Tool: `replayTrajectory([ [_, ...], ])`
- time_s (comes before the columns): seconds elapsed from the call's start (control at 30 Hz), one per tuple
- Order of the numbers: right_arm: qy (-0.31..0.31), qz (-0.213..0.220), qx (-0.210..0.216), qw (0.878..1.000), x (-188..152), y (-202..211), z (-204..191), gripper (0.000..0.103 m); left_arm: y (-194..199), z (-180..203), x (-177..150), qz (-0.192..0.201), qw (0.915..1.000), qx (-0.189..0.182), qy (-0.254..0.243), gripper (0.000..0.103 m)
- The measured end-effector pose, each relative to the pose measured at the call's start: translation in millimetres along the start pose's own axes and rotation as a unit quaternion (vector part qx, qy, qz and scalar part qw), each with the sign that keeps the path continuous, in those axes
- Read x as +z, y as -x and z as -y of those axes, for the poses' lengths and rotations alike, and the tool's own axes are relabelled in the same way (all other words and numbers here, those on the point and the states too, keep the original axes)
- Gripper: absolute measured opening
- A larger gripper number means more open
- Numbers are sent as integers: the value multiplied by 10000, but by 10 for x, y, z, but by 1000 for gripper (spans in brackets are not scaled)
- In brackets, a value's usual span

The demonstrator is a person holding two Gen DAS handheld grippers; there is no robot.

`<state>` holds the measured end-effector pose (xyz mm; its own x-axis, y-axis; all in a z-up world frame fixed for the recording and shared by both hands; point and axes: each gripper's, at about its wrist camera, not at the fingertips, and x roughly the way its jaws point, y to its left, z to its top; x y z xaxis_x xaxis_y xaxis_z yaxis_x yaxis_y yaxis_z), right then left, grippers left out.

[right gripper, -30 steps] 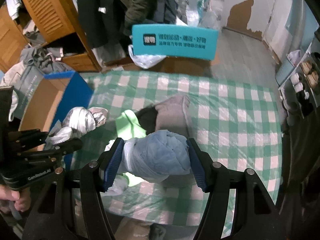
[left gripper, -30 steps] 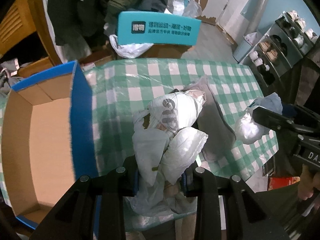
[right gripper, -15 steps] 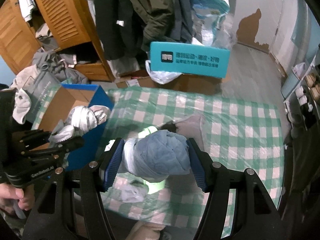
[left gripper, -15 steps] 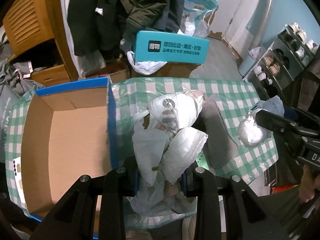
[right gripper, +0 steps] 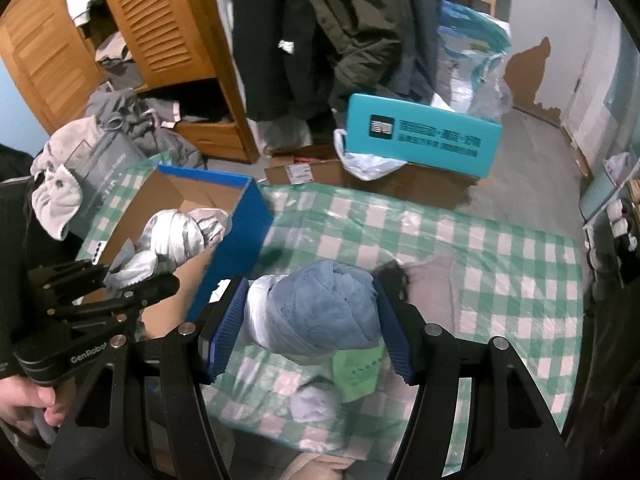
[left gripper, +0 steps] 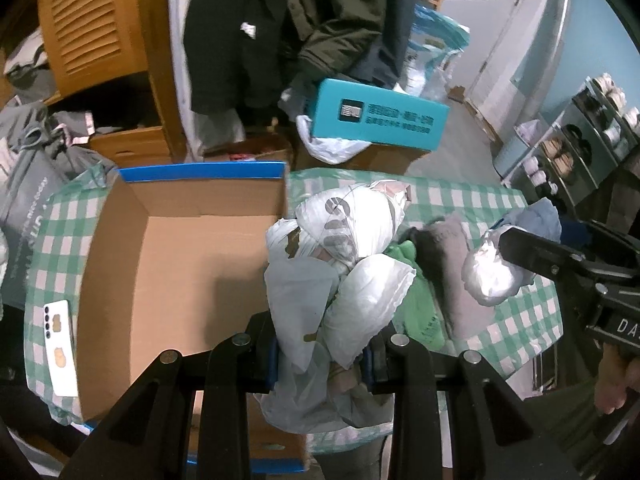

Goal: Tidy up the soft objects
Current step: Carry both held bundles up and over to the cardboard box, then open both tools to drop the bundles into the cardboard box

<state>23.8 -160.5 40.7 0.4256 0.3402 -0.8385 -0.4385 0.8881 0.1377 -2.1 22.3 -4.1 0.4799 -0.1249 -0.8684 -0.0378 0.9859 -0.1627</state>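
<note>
The left gripper [left gripper: 322, 354] has its jaws clenched narrowly on the lower part of a bundle of white plastic-wrapped soft items [left gripper: 344, 256], several crinkled bags knotted together, one with large grey lettering. The bundle stands up out of the jaws and hangs in the air beside the right wall of an open cardboard box [left gripper: 172, 276] with a blue outer skin; in the right wrist view the same bundle [right gripper: 172, 236] shows over the box's open mouth, just inside its blue wall [right gripper: 236, 240]. The box interior that shows is bare brown card.

The right gripper [right gripper: 308, 324] has its jaws set wider, grasping a rolled blue cloth bundle [right gripper: 324, 312] whose left end is wrapped in clear plastic. Both blue ribbed pads [right gripper: 226, 332] press on its sides, and it is held above the bench. From the left wrist view this bundle [left gripper: 496, 272] appears at the right, gripped by the black right fingers.

Below both grippers lies the bench [right gripper: 500, 264], covered with a green-and-white checked cloth under clear film. On it, between the box and the right bundle, rest a bright green item [right gripper: 356, 372], a grey cloth [left gripper: 456, 264] with something dark beside it, and a small pale blue-grey piece [right gripper: 314, 404]. A white phone [left gripper: 60, 348] lies on the bench at the box's left side.

Beyond the bench sit a teal box with printed text [right gripper: 420, 140] on brown cartons, dark coats hanging [right gripper: 320, 24], and a louvred wooden wardrobe [right gripper: 152, 28]. A hand [right gripper: 28, 400] grips the left gripper's handle.
</note>
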Motion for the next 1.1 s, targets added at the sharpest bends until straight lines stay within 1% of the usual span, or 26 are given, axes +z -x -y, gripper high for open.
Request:
replayTrajectory([
  [0.4, 357, -137, 261, 9989, 211, -277, -617, 64, 70, -537, -47, 89, 9988, 271, 396, 31],
  [0.57, 502, -254, 374, 9977, 270, -437, -863, 64, 75, -806, -123, 85, 9975, 380, 587, 31],
  [0.87, 812, -531, 490, 9941, 325, -750, -1274, 64, -7, -1127, -238, -46, 9952, 532, 816, 31],
  [1.1, 906, -706, 564, 9918, 343, -949, -1458, 64, -93, -1308, -307, -164, 9936, 612, 940, 31],
])
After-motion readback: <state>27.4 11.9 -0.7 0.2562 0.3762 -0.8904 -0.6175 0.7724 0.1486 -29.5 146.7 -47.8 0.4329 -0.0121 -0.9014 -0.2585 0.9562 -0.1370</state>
